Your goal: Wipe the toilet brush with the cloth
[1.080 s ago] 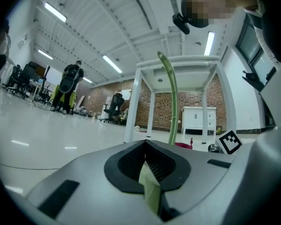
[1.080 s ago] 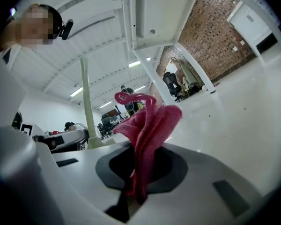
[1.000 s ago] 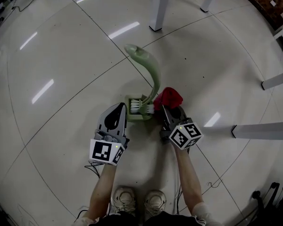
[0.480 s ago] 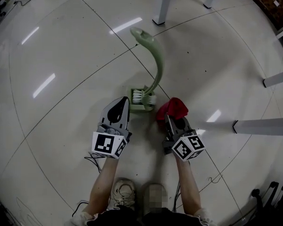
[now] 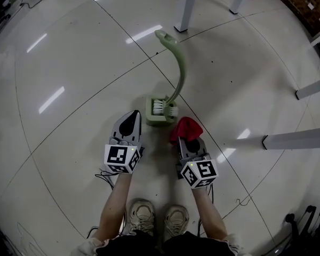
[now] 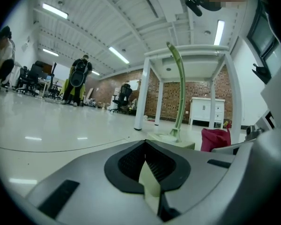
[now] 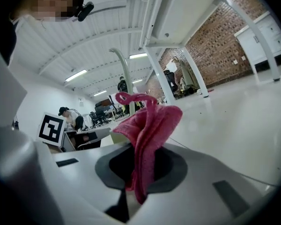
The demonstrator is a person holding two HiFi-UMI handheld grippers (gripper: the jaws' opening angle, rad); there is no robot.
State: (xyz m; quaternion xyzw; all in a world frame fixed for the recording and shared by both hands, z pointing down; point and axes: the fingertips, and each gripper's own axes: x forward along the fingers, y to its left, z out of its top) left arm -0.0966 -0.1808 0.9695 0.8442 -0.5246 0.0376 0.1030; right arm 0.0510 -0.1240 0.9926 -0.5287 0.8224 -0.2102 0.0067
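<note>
Head view first: I see the toilet brush (image 5: pixel 178 73) standing on the pale floor (image 5: pixel 69 63), its white bristles down in a square green holder (image 5: pixel 156 119) and its curved green handle rising away from me toward a white table leg (image 5: pixel 184 7). My left gripper (image 5: pixel 133 115) lies just left of the holder, close to it but apart. My right gripper (image 5: pixel 188 143) sits just below and right of the holder, with the red cloth (image 5: pixel 185 128) bunched over its tips.

Left gripper view: the left gripper (image 6: pixel 146 146) has its jaws brought together with nothing gripped. Ahead and slightly right, the toilet brush (image 6: pixel 180 93) stands upright, and the cloth (image 6: pixel 215 139) shows at the right, just beside the holder (image 6: pixel 171 137).

Right gripper view: the right gripper (image 7: pixel 138 161) is clamped on the cloth (image 7: pixel 150 123), which stands up in a crumpled fold between the pads. The brush handle (image 7: pixel 126 76) rises behind it, and the left gripper's marker cube (image 7: pixel 51 128) shows at the left.
</note>
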